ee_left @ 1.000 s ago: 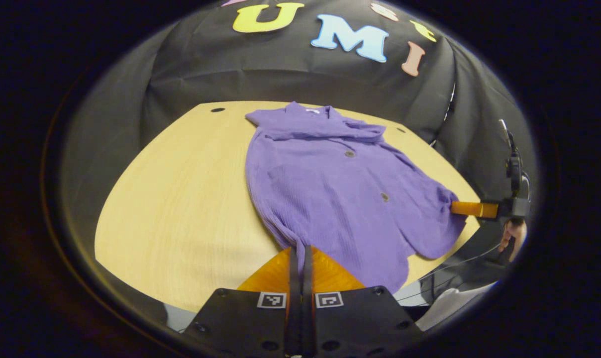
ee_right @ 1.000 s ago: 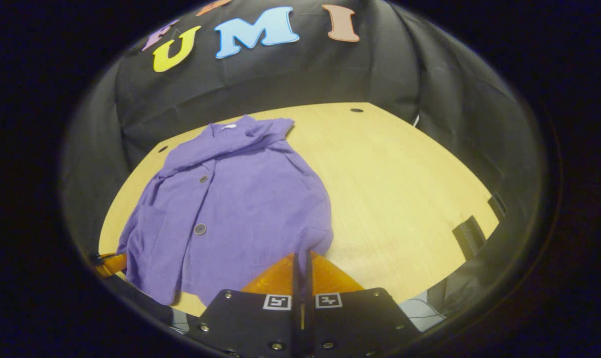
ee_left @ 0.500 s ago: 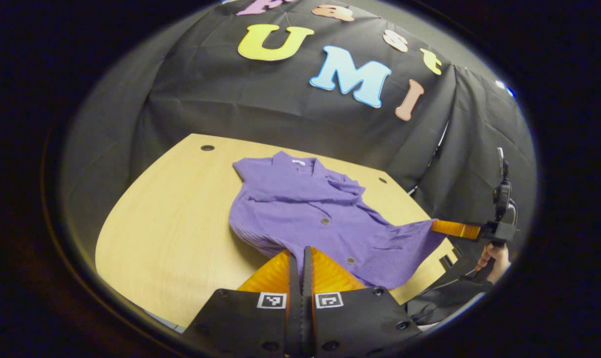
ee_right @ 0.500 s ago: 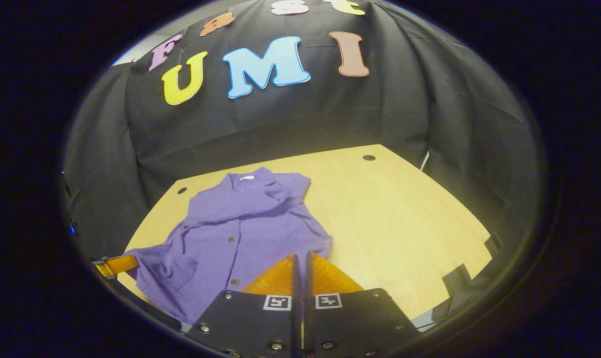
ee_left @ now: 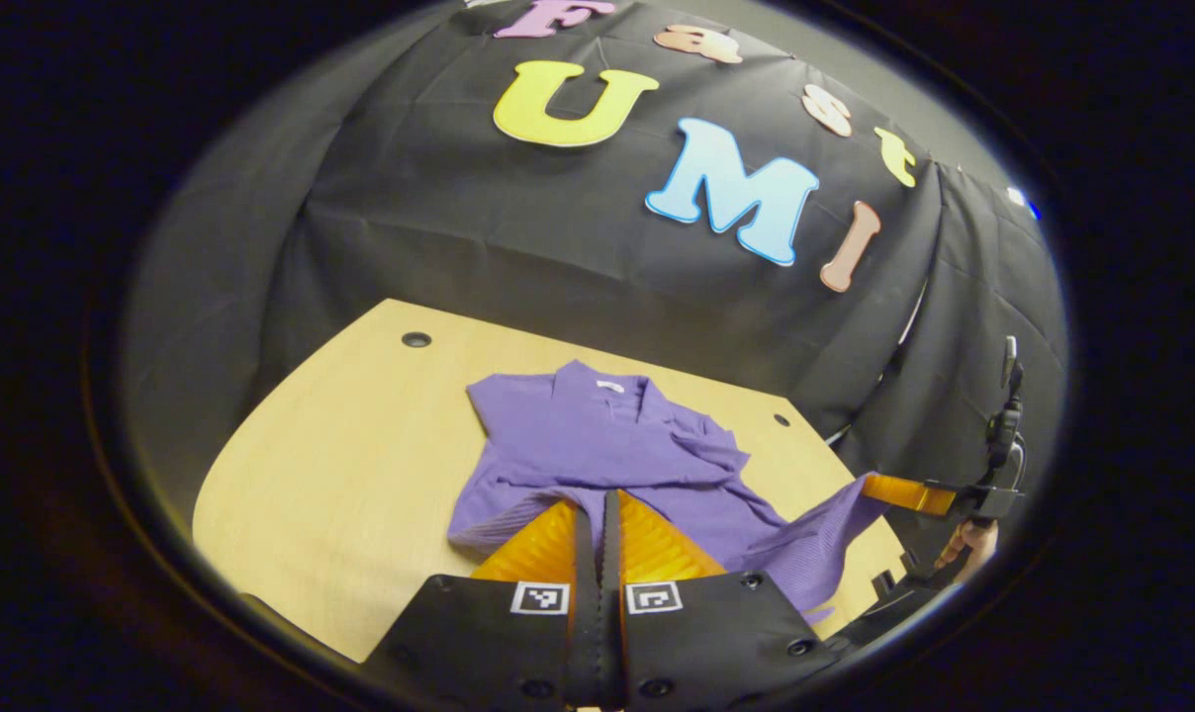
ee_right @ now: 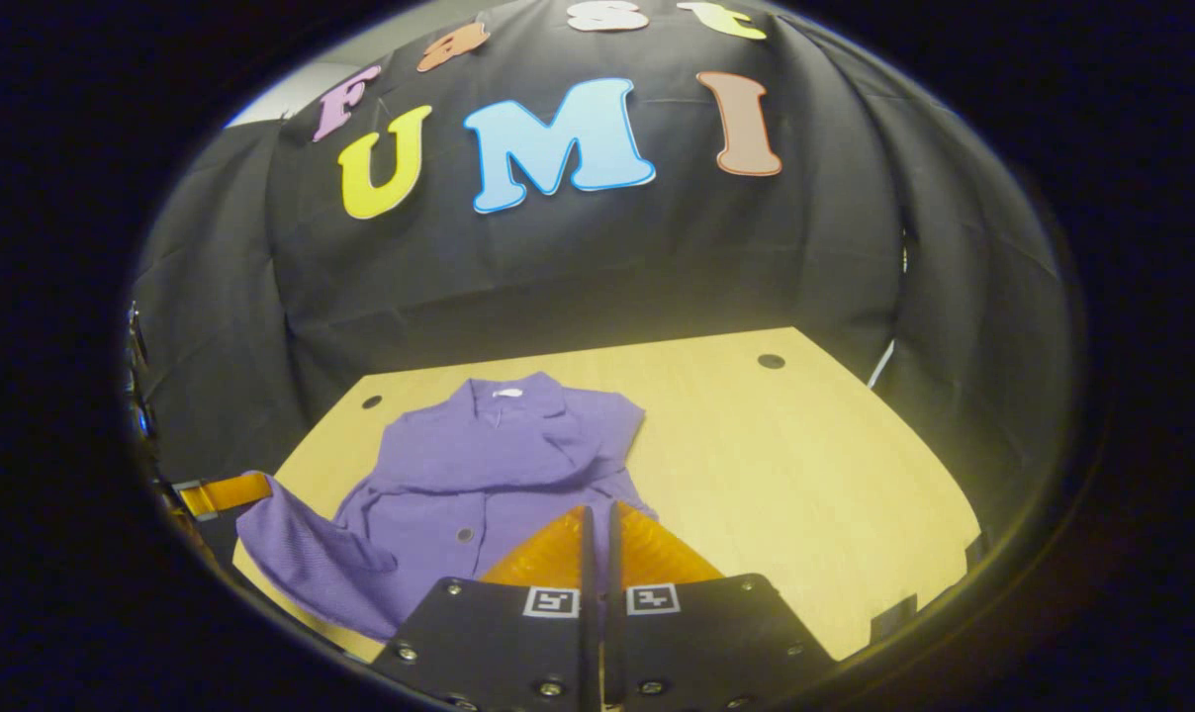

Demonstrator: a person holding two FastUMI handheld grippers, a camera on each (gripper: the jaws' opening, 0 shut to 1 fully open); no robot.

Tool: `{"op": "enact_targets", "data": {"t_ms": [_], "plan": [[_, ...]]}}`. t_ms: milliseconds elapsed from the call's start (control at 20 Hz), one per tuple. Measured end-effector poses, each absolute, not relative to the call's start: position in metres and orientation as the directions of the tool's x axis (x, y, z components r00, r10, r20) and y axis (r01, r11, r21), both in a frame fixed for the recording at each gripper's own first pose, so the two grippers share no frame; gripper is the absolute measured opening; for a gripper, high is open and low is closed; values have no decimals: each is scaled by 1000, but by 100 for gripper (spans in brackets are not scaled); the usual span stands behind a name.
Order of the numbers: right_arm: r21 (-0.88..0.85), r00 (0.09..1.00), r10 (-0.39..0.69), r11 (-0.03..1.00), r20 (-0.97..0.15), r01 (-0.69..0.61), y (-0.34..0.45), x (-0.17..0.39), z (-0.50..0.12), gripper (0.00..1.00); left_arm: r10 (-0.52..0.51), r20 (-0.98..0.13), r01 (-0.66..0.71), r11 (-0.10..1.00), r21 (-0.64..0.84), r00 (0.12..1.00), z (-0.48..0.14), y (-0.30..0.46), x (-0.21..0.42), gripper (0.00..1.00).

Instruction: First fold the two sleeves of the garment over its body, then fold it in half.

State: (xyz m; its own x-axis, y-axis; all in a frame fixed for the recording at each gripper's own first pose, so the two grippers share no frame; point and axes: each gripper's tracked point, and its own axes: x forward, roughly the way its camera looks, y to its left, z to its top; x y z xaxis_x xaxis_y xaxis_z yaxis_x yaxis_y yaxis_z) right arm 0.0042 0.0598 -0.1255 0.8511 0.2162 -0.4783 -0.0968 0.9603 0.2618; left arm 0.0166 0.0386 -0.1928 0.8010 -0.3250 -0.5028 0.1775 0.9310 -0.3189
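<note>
purple shirt [ee_left: 597, 450] is lifted by its hem off the table [ee_left: 340, 455], clamped by both grippers [ee_left: 598, 504] [ee_right: 598, 519]; a hand [ee_left: 964, 542] is seen beside the shirt in the left gripper view.

One purple garment [ee_left: 597, 445] on one wooden table [ee_left: 340, 465]; two grippers, left [ee_left: 597, 509] and right [ee_right: 598, 519]; one hand [ee_left: 964, 542].

In the left gripper view, the near hem of the purple garment [ee_left: 597, 455] at 6 o'clock disappears behind the left gripper [ee_left: 597, 514], so the pinched edge between the closed fingers cannot be made out. At 4 o'clock the right gripper [ee_left: 879, 487] is small, and the hand [ee_left: 965, 542] holding it is cut by the picture's edge.

In the right gripper view, the garment's near edge hides behind the right gripper at 6 o'clock. At 8 o'clock the left gripper is cut off, and the tabletop [ee_right: 785, 465] beneath the lifted cloth is hidden.
</note>
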Motion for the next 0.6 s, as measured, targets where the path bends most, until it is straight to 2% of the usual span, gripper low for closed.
{"op": "enact_targets", "data": {"t_ms": [600], "plan": [[282, 884, 276, 943, -376, -174, 68, 142, -89, 3, -223, -440, 116, 960, -256, 870, -172, 37, 185, 7]]}}
